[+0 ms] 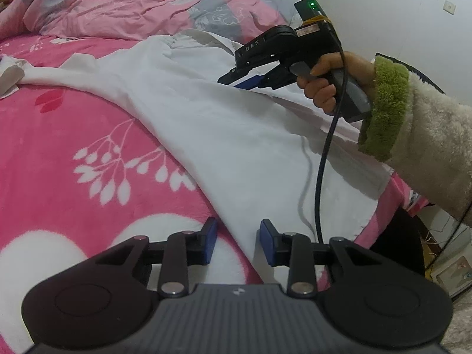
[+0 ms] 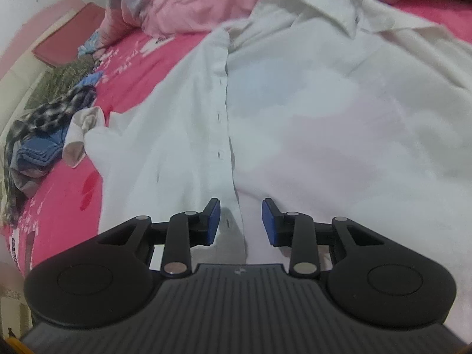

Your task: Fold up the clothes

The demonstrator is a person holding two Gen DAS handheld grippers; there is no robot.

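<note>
The left gripper [image 1: 237,242] is seen with its blue pads parted and nothing pinched between them; it hangs over the near edge of the bed [image 1: 59,153], where the side border of the white shirt [image 1: 206,118] meets the pink blanket. The right gripper [image 2: 241,221] is likewise released, its pads apart above the shirt's button placket [image 2: 225,135], with no cloth caught. In the left wrist view the same gripper [image 1: 236,84] is shown from the side, held in a hand [image 1: 327,85] that emerges from a cream fleece sleeve with a green cuff [image 1: 386,106]; a dark cable [image 1: 320,177] trails from its handle over the shirt.

The shirt is spread flat, front up, across the middle of the bed, with its collar [image 2: 339,14] toward the far edge and one long sleeve [image 1: 67,73] stretched out toward the left edge. A crumpled pink and grey quilt [image 1: 132,3] is heaped along the far edge. In the right wrist view, a small pile of other clothes [image 2: 44,135], checked and blue, is seen at the left edge of the bed, just beside the shirt's cuff.
</note>
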